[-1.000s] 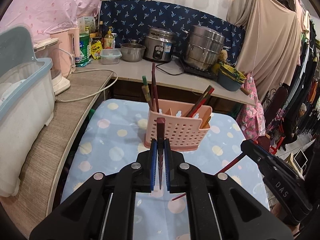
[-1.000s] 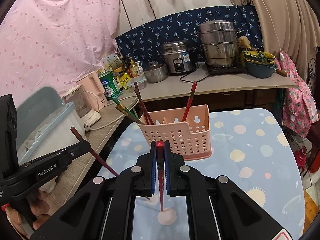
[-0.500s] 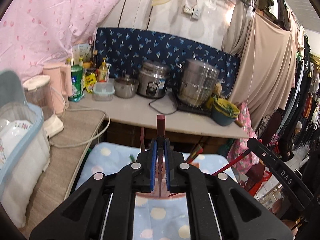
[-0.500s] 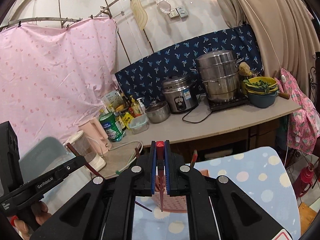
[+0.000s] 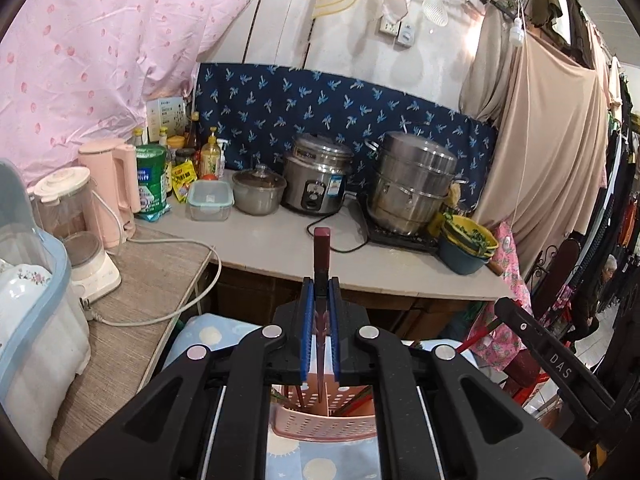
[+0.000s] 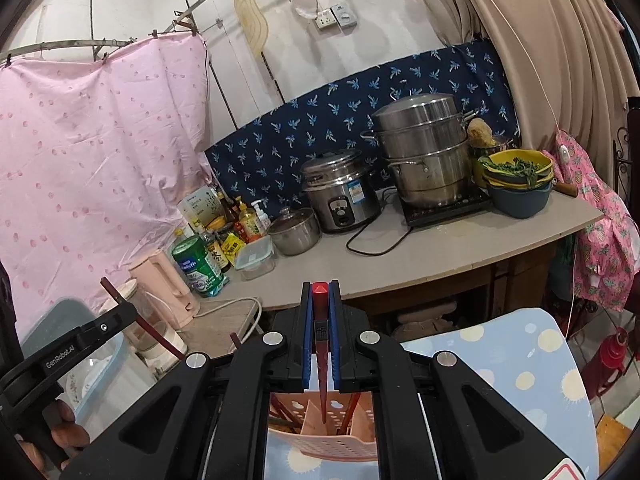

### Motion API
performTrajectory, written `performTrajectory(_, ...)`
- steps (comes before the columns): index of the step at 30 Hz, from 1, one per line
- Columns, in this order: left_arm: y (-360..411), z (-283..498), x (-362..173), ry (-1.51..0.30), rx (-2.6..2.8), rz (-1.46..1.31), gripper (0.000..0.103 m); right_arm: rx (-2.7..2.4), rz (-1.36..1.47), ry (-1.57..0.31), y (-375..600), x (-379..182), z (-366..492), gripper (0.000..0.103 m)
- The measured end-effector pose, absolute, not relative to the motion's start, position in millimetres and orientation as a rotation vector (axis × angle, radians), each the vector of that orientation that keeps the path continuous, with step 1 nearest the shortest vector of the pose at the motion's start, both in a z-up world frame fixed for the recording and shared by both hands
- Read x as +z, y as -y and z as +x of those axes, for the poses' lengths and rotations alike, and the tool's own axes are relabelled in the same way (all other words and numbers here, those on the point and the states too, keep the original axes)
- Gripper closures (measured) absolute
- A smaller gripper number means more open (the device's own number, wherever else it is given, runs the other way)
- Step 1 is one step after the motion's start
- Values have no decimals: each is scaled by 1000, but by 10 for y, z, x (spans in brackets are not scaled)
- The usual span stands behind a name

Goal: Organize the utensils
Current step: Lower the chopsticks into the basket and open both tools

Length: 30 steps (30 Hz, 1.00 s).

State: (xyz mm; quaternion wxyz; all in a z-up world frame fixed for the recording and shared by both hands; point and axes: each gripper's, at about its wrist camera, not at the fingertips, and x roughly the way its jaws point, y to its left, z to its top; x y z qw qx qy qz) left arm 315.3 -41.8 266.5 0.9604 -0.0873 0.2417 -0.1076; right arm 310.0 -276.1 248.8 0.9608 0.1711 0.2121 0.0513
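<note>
My left gripper (image 5: pixel 320 286) is shut on a dark brown chopstick (image 5: pixel 321 252) that stands upright, its thin end hanging over the pink perforated utensil holder (image 5: pixel 320 428) just below the jaws. The right gripper (image 6: pixel 320 288) is shut on a red chopstick (image 6: pixel 322 392), whose tip points down into a compartment of the same holder (image 6: pixel 328 446). Several chopsticks lean inside it. Each view shows the other gripper off to the side: the right gripper (image 5: pixel 508 308) at the right, the left gripper (image 6: pixel 124 314) at the left, in a person's hand (image 6: pixel 64 428).
The holder stands on a table with a blue dotted cloth (image 6: pixel 520 364). Behind runs a counter (image 5: pixel 280 244) with a rice cooker (image 5: pixel 316 176), steamer pot (image 5: pixel 412 184), pink kettle (image 5: pixel 112 188) and blender (image 5: pixel 76 232). A blue-rimmed dish bin (image 5: pixel 28 320) sits left. A person (image 5: pixel 600 280) stands far right.
Both grippers rose and moved forward with their chopsticks. The pink holder, earlier ahead of the fingers, now lies beneath them. Neither grip changed.
</note>
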Motion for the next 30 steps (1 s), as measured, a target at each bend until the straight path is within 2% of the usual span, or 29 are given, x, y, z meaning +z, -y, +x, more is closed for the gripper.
performTrajectory(11,572,3392,2160,-588,-205,-137,95,104,298,-559,2641,1993,3332,96)
performTrajectory(13,562,3403,2114,-598,-202,-138,93,100,300,-562,2650,1973,3336,93)
performTrajectory(15,542,3393,2089,-601,-196,-142,83,101,301,-556,2658,1977,3315,91)
performTrajectory(17,526,3382,2082,-595,-191,-139,79,99,301,-551,2669,2005,3303,91)
performTrajectory(26,511,3229,2079,-588,-166,-103,78,124,292,-532,2587,2097,3117,85)
performTrajectory(28,503,3188,2072,-589,-158,-98,78,129,280,-528,2543,2095,3052,81)
performTrajectory(30,492,3145,2062,-591,-148,-92,71,131,267,-527,2497,2086,2995,76)
